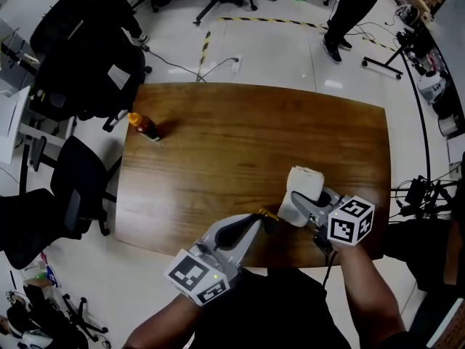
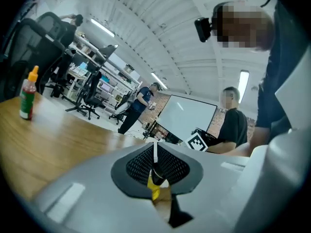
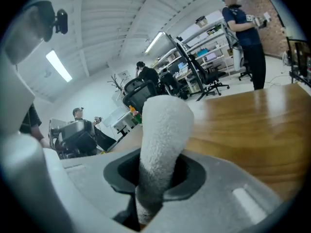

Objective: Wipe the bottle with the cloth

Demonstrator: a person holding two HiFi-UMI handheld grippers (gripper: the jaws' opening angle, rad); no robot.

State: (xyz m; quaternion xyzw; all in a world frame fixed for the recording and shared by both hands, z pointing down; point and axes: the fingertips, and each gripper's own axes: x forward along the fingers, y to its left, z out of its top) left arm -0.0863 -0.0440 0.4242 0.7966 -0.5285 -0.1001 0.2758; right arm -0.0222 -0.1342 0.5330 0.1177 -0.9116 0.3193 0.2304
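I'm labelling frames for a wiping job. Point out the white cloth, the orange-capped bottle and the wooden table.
white cloth (image 3: 163,130): right gripper view, on its rolled middle.
orange-capped bottle (image 1: 148,129): head view, on its body.
wooden table (image 1: 240,137): head view, on the bare top near the middle.

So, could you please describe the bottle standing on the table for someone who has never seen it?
Find the wooden table and go to its far left corner. The bottle stands upright there, small and dark with an orange cap. It is the only thing standing on the wood.
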